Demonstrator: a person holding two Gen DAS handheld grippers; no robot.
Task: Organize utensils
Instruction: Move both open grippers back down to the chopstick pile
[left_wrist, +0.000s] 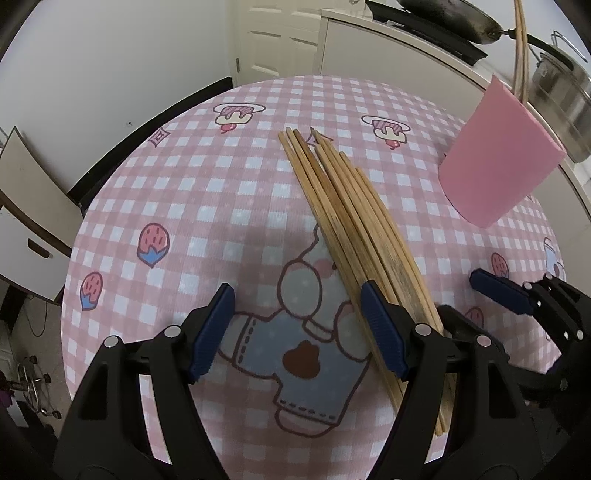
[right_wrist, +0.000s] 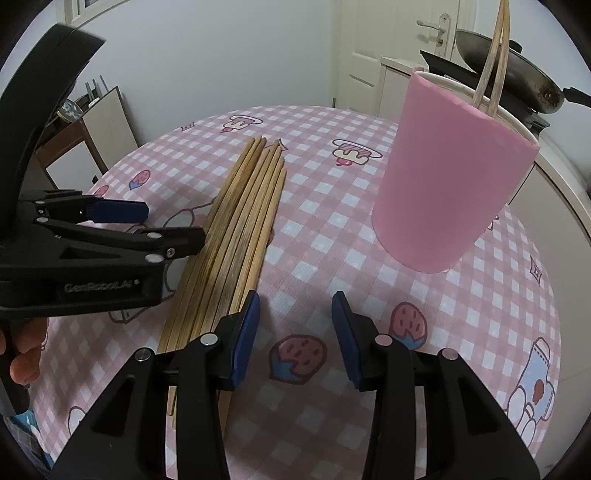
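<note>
both my grippers hang open and empty, left gripper wider than right gripper, over the checked tablecloth; chopsticks lie between them, pink cup near the far edge, bare cloth elsewhere.

pink/white check cloth, tan chopsticks, pink cup, blue-padded black tools.
</note>
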